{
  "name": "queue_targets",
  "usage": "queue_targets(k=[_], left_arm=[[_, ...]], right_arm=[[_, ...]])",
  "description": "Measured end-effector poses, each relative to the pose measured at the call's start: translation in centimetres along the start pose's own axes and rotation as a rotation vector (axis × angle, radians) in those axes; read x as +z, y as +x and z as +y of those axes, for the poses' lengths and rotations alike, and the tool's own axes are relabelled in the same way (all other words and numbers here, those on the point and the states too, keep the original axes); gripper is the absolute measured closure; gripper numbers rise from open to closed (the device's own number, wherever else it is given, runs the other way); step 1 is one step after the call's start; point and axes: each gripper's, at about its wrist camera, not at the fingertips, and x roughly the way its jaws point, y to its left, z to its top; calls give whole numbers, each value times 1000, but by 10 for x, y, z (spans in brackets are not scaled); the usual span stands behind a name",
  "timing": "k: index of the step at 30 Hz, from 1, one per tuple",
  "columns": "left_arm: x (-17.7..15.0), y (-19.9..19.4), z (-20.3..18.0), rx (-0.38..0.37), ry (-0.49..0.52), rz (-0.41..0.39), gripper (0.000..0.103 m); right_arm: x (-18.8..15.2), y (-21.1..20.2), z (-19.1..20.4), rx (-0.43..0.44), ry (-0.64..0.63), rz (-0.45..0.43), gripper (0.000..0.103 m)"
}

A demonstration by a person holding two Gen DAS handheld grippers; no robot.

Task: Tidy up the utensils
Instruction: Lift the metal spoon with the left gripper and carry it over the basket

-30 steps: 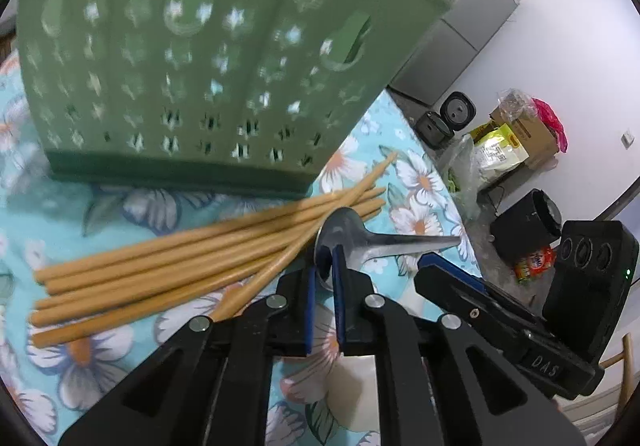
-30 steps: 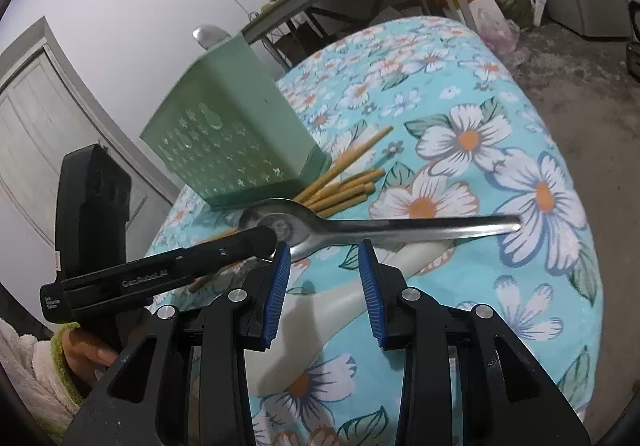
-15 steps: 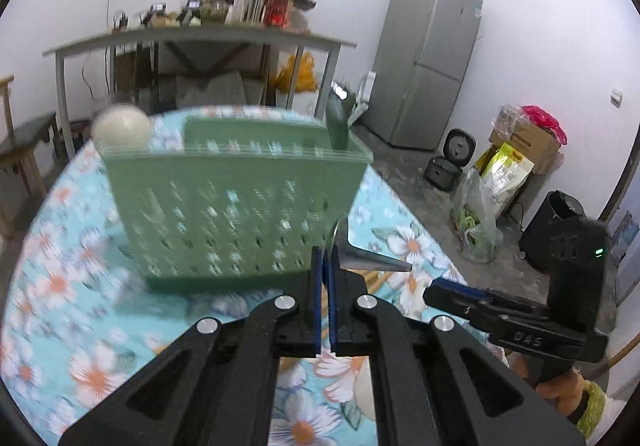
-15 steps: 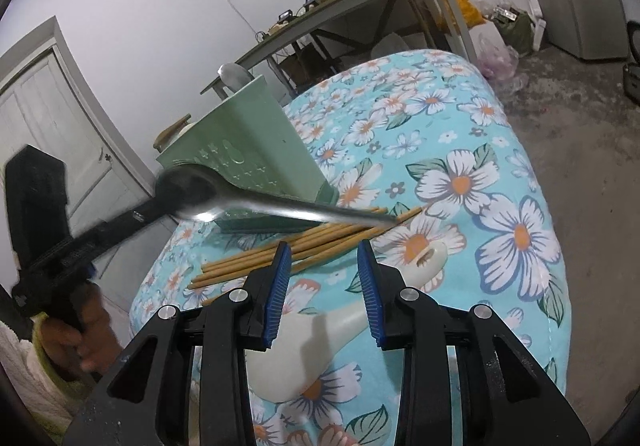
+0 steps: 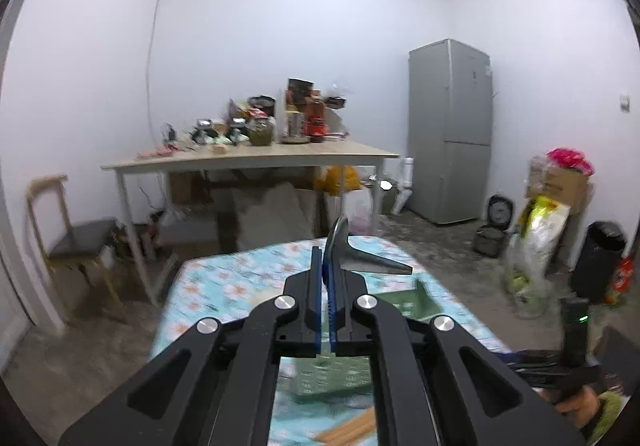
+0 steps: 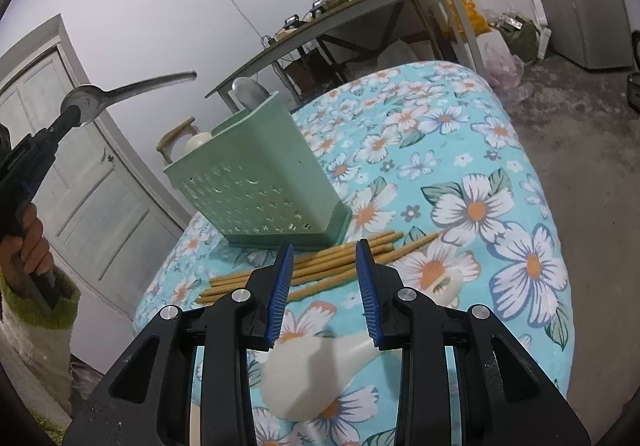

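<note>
My left gripper (image 5: pixel 327 258) is shut on the bowl of a metal spoon (image 5: pixel 362 256), whose handle sticks out to the right. In the right wrist view the same metal spoon (image 6: pixel 120 92) hangs high in the air at the far left, above and left of the green perforated utensil basket (image 6: pixel 264 186). The basket (image 5: pixel 404 302) lies low under the left gripper. It holds a metal spoon (image 6: pixel 250 92) and a white spoon (image 6: pixel 197 142). Several wooden chopsticks (image 6: pixel 320 266) lie on the floral cloth in front of the basket. My right gripper (image 6: pixel 324 270) stands open above a white spoon (image 6: pixel 320 374).
The floral tablecloth (image 6: pixel 500 174) covers a round table whose edge drops off at the right. Behind stand a cluttered wooden table (image 5: pixel 248 160), a chair (image 5: pixel 68 230), a grey fridge (image 5: pixel 450 130) and bags on the floor (image 5: pixel 540 230). A white door (image 6: pixel 80 174) is at the left.
The left gripper lifted the metal spoon off the cloth, high above the basket, and tilted up toward level. The right gripper rose slightly and stayed open.
</note>
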Motion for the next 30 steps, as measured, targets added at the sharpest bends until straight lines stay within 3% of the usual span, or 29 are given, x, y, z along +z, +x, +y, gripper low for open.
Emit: queue_targets(k=[9, 14, 24, 30], left_arm=[[-25, 32, 16, 167, 116, 80, 101], [-32, 42, 24, 204, 120, 99, 101], [-46, 74, 15, 187, 157, 153, 101], [-50, 90, 11, 130, 140, 192, 101]], right_arm=[[-2, 2, 2, -8, -3, 14, 72], [-5, 1, 2, -5, -1, 16, 72], [-10, 2, 4, -26, -16, 26, 72], [-10, -1, 2, -30, -8, 23, 71]])
